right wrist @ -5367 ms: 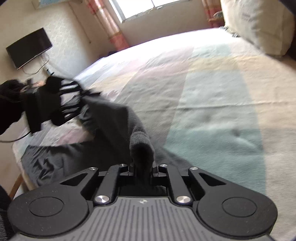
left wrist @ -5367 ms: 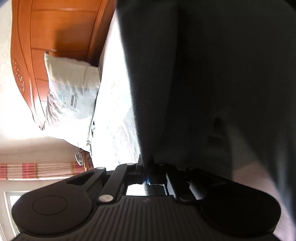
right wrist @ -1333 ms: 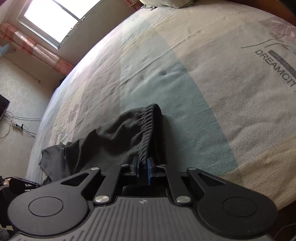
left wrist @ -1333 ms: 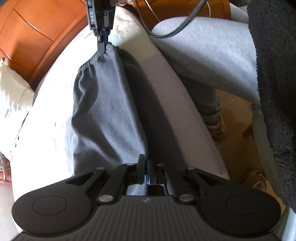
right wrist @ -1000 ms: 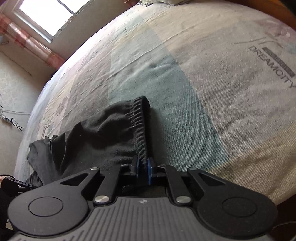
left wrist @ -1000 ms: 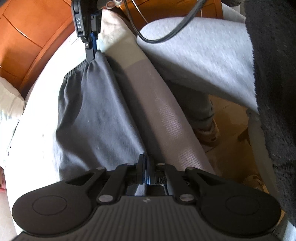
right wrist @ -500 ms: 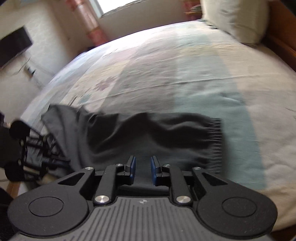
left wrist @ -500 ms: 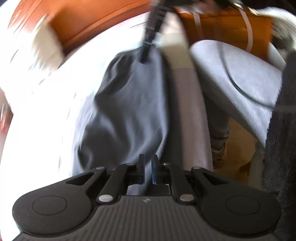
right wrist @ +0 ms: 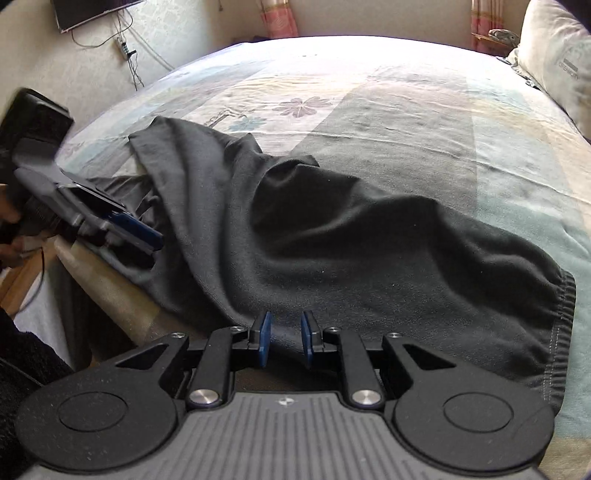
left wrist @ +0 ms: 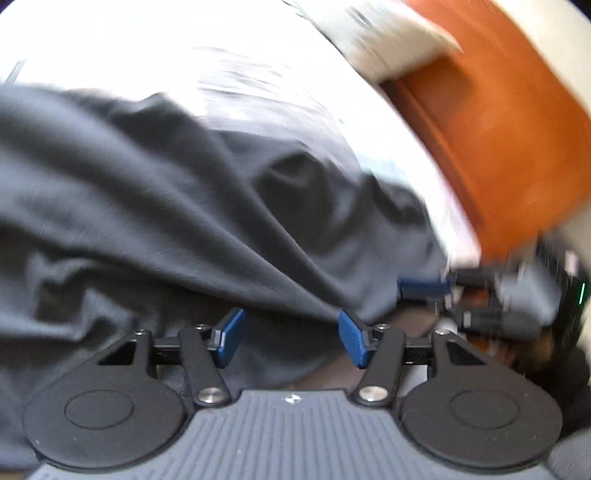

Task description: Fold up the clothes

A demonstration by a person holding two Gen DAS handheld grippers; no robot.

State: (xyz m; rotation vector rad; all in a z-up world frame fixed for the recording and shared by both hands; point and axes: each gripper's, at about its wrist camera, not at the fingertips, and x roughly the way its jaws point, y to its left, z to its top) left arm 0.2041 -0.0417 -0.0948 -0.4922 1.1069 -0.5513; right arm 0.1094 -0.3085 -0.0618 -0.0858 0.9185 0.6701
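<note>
A pair of dark grey trousers is lying rumpled across the near part of a bed, its gathered elastic waistband resting toward the right side in the right wrist view and its loose legs trailing off toward the left edge of the mattress. The left hand-held gripper is spreading its jaws at this moment, the blue pads standing well apart; a ridge of the grey cloth is running down close to the right pad, but nothing is being pinched between the two. This view is heavily blurred, so finer detail of the fabric is not readable. In the right wrist view that same left tool is showing at the left edge of the bed, its blue finger lying against the trouser fabric there. The right hand-held gripper is hovering just above the near edge of the garment with its jaws only narrowly parted and let go, no cloth sitting between the pads. A pale pillow is leaning at the far right corner of the bed, an orange-brown wooden headboard is standing behind it in the left wrist view, and a dark screen is hanging on the far wall.
</note>
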